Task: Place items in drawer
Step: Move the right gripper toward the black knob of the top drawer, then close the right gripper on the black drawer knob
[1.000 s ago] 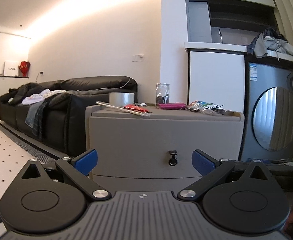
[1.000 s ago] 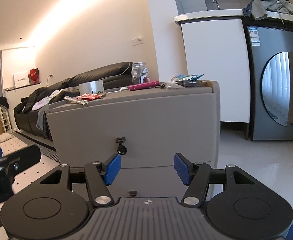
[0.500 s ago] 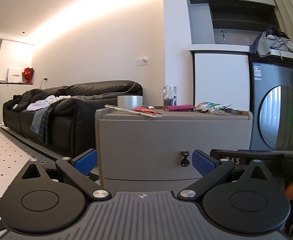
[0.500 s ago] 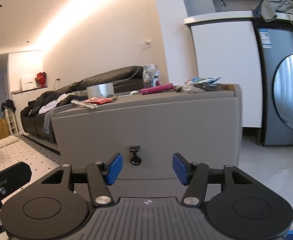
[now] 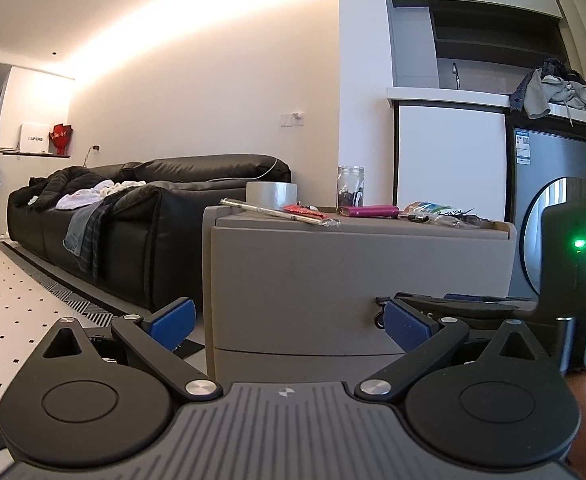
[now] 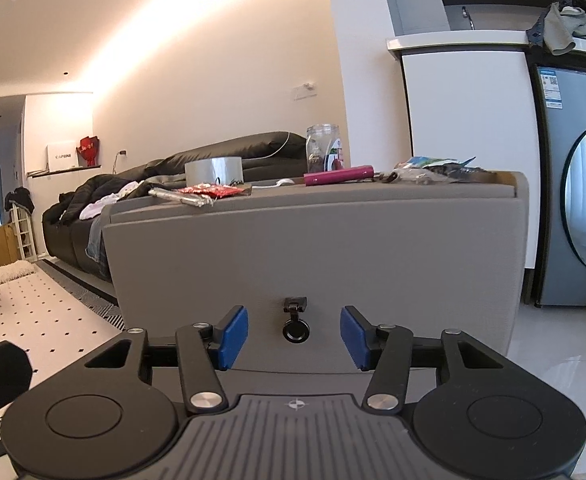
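A grey cabinet [image 6: 313,248] has a closed drawer front with a small black ring pull [image 6: 296,328]. My right gripper [image 6: 294,338] stands open, its blue pads either side of the pull and just short of it. My left gripper [image 5: 289,326] is open and empty, further back and to the left. In the left wrist view the right gripper's body [image 5: 473,308] covers most of the pull. On the cabinet top lie a tape roll [image 6: 214,171], a red packet [image 6: 209,190], a silver wrapper [image 5: 277,212], a glass jar [image 6: 324,147], a magenta case [image 6: 339,175] and plastic packets [image 6: 437,168].
A black sofa [image 5: 133,216] with clothes on it runs along the wall at the left. A dotted white rug [image 5: 17,304] covers the floor in front of it. A washing machine [image 6: 581,208] stands right of the cabinet, with clothes [image 6: 569,24] piled on the counter above.
The right gripper has moved closer to the drawer front and centred on the ring pull. The left gripper has drifted left, and the right gripper now crosses its view.
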{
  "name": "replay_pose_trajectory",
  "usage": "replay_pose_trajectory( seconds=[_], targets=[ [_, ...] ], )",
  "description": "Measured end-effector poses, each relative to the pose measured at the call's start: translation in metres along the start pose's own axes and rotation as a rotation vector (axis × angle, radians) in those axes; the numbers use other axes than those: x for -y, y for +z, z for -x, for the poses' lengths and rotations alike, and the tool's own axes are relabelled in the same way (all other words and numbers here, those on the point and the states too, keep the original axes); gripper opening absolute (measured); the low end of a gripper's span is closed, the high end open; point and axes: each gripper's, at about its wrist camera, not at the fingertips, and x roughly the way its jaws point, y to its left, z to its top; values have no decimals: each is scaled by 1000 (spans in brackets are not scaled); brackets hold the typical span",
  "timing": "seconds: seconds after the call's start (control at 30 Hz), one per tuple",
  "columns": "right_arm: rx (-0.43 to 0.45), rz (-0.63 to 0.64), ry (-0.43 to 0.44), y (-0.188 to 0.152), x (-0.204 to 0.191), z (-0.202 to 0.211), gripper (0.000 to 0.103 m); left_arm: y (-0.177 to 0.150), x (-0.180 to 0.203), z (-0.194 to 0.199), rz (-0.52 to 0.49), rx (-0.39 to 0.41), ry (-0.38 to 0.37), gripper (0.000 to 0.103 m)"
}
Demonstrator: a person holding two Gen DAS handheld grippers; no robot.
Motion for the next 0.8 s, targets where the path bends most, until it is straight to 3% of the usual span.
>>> replay_pose_trajectory(
  seconds=[0.6, 0.67, 0.8],
  targets=[
    [21, 96, -68, -6, -19, -50, 38, -15, -16, -17, 13, -38, 24, 103],
    [14, 103, -69, -8, -20, -55, 32, -16, -18, -19, 17, -44, 27, 103],
    [29, 135, -106, -12, -24, -61, 32, -18, -21, -22, 23, -53, 31, 103]
  ],
)
